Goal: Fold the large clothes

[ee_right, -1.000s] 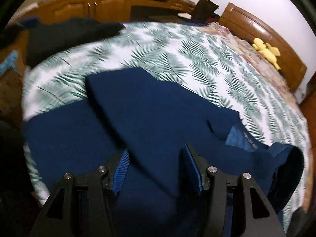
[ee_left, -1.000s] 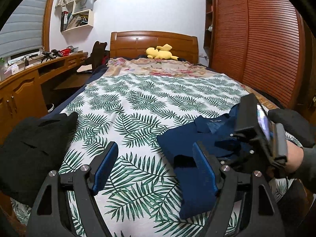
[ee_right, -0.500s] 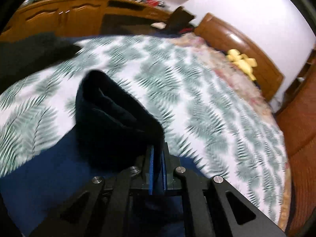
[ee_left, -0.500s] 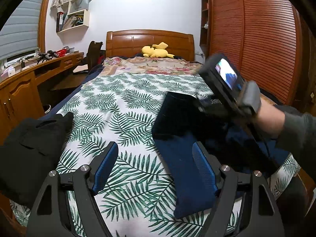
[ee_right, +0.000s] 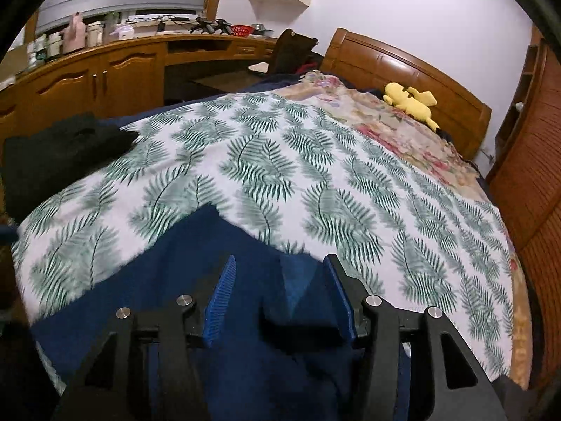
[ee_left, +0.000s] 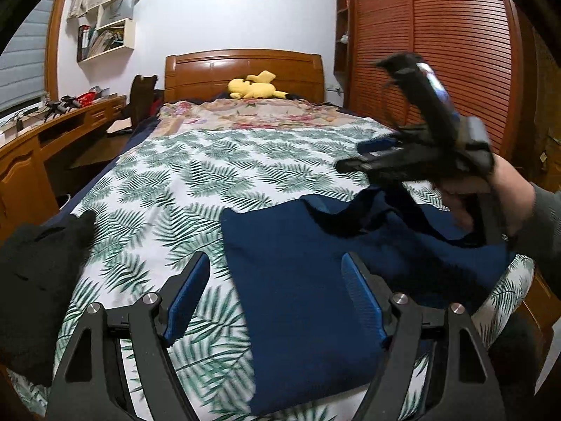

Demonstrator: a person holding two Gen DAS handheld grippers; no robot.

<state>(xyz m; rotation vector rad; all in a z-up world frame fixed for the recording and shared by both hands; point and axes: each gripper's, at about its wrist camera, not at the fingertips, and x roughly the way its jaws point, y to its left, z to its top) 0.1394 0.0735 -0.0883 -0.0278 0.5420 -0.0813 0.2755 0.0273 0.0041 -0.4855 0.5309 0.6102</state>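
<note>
The navy blue garment (ee_left: 315, 280) lies folded on the near right part of the bed (ee_left: 217, 182), on a bedspread printed with green fern leaves. In the left wrist view its straight left edge runs away from the camera, and a darker fold or strap of the same cloth crosses its far end. In the right wrist view the garment (ee_right: 175, 298) fills the lower part, with one corner pointing up onto the leaf print.

A black garment (ee_left: 38, 273) sits in a heap at the bed's near left edge, well apart from the blue one. A yellow plush toy (ee_left: 252, 87) rests by the wooden headboard, on a floral cover at the far end. A wooden tabletop (ee_left: 52, 122) with cabinets runs along the left of the bed, and a slatted wardrobe (ee_left: 438, 52) stands on the right. Open leaf-print bedspread lies between the two garments.

The left gripper (ee_left: 277, 291) is spread wide, holding nothing; its right finger sits over the blue cloth and its left finger over bare bedspread, so the garment's left edge lies between them. The right gripper (ee_right: 280, 294) is also released: its blue fingers stand apart with the cloth beneath and between them, not pinched. Seen from the left wrist, the right gripper (ee_left: 354, 161) is blurred and raised above the garment's far right side.
</note>
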